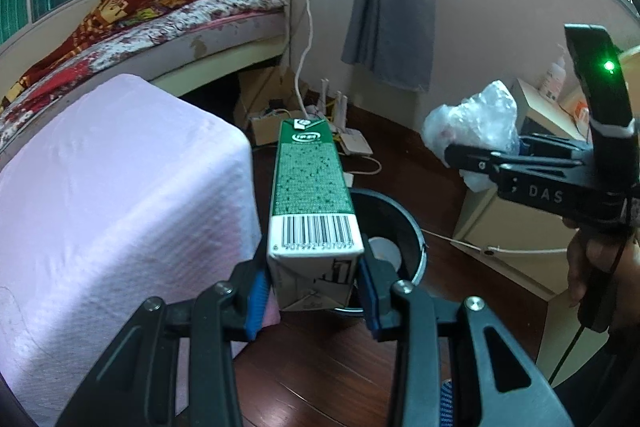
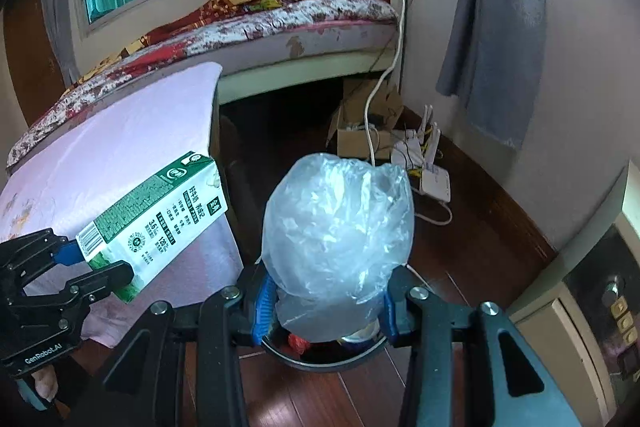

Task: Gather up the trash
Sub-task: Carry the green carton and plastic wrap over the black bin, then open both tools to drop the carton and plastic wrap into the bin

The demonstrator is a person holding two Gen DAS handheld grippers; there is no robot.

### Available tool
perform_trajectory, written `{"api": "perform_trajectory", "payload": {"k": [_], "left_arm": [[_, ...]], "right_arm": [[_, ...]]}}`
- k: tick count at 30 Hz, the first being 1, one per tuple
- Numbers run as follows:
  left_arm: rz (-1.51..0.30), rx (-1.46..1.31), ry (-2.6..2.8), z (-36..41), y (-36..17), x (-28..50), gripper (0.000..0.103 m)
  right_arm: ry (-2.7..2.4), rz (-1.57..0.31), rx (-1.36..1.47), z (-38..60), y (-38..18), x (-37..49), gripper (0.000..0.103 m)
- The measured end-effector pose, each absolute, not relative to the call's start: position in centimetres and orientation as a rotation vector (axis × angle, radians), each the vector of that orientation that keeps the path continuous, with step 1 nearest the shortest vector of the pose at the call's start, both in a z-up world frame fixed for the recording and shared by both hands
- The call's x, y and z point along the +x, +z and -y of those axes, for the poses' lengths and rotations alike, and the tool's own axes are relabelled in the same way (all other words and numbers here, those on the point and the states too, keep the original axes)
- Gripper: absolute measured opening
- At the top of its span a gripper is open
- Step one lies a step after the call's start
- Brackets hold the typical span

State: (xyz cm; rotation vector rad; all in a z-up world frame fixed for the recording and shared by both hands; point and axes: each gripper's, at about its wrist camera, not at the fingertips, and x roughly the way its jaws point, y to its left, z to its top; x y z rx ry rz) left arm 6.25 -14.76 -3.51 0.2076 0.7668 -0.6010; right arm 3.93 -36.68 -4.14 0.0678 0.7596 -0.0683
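My left gripper (image 1: 314,293) is shut on a green and white milk carton (image 1: 312,195), held level over the black trash bin (image 1: 404,227) on the floor. The carton also shows in the right wrist view (image 2: 160,215), with the left gripper (image 2: 94,267) at its end. My right gripper (image 2: 326,303) is shut on a crumpled clear plastic bag (image 2: 340,235), held above the bin (image 2: 320,359), which has some trash inside. In the left wrist view the bag (image 1: 476,123) and the right gripper (image 1: 480,155) are at the right.
A table under a pink cloth (image 1: 112,195) stands left of the bin. A bed (image 2: 256,27) is behind it. A cardboard box (image 2: 360,131), routers and white cables (image 2: 424,163) lie by the wall. A cream cabinet (image 2: 580,299) stands at the right.
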Motion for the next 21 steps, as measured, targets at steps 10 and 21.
{"api": "perform_trajectory", "payload": {"k": [10,21], "left_arm": [[-0.855,0.218,-0.652,16.6,-6.8,7.1,0.04],[-0.987,0.209,-0.684,17.5,-11.0,9.9,0.04]], "right_arm": [[-0.061,-0.846,0.075,38.3,-8.2,4.4,0.045],[0.008,-0.999,0.017,37.6,-15.2,7.5,0.045]]}}
